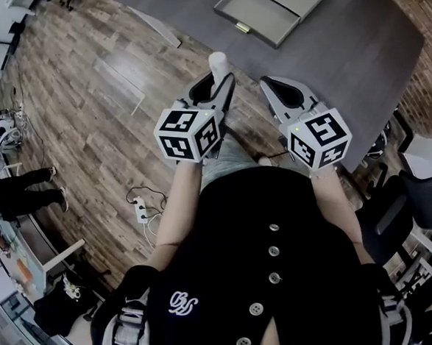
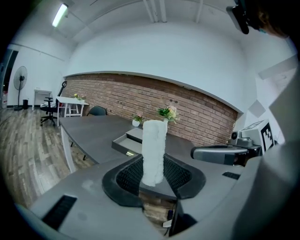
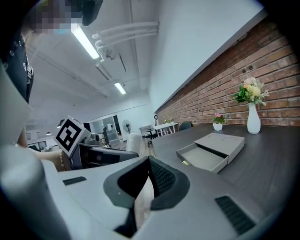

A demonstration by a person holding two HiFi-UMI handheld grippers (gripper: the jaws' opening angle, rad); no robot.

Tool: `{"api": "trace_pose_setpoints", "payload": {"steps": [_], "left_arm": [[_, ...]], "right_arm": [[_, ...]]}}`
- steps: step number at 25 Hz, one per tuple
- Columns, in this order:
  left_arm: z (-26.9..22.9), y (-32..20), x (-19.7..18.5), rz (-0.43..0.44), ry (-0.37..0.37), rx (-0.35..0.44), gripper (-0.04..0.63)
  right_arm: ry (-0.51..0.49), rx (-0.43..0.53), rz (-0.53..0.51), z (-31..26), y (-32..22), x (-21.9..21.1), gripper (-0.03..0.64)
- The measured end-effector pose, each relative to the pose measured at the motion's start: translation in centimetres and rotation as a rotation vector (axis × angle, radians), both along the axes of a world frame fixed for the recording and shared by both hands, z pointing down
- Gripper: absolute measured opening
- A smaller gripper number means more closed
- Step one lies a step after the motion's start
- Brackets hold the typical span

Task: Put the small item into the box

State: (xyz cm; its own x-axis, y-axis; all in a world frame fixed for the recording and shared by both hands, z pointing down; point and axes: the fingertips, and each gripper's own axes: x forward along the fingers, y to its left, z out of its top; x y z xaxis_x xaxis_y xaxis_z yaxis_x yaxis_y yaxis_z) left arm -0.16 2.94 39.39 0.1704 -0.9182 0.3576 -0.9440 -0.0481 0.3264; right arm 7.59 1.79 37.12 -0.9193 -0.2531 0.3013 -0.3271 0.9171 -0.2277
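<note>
In the head view my left gripper (image 1: 221,76) is held over the wooden floor, just short of the dark grey table (image 1: 357,60). It is shut on a small white textured roll (image 1: 219,60) that stands upright between the jaws (image 2: 153,154). The grey box (image 1: 268,13) lies on the table farther ahead with its drawer pulled out (image 2: 127,142) (image 3: 213,151). My right gripper (image 1: 271,85) hovers beside the left one at the table's near edge. Its jaws meet at the tips (image 3: 149,163) with nothing between them.
A white vase of flowers (image 3: 253,117) and a small flower pot (image 3: 217,125) stand by the brick wall behind the box. A power strip (image 1: 141,208) lies on the floor. A seated person (image 1: 16,183) is at far left, an office chair (image 1: 413,197) at right.
</note>
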Motion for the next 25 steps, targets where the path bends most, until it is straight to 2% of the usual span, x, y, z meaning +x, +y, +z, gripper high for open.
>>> {"api": "trace_pose_setpoints", "payload": {"steps": [6, 11, 14, 19, 25], "left_arm": [[0.8, -8.1, -7.5, 0.168, -0.019, -0.017, 0.129], [-1.0, -15.2, -11.2, 0.389, -0.043, -0.007, 0.129], [-1.5, -17.8, -11.6, 0.496, -0.051, 0.01, 0.129], [-0.5, -19.3, -10.7, 0.643, -0.056, 0.009, 0.129], [0.8, -20.0, -9.2, 0.727, -0.035, -0.024, 0.129]], "right_arm": [[-0.015, -0.008, 0.162, 0.7, -7.7, -7.2, 0.003], [-0.05, -0.017, 0.386, -0.8, -13.2, -10.8, 0.003], [-0.078, -0.011, 0.5, -1.4, -15.5, -11.5, 0.003], [-0.056, -0.005, 0.623, -0.6, -16.5, -11.1, 0.004], [-0.029, -0.023, 0.7, -0.2, -17.4, -9.5, 0.005]]}}
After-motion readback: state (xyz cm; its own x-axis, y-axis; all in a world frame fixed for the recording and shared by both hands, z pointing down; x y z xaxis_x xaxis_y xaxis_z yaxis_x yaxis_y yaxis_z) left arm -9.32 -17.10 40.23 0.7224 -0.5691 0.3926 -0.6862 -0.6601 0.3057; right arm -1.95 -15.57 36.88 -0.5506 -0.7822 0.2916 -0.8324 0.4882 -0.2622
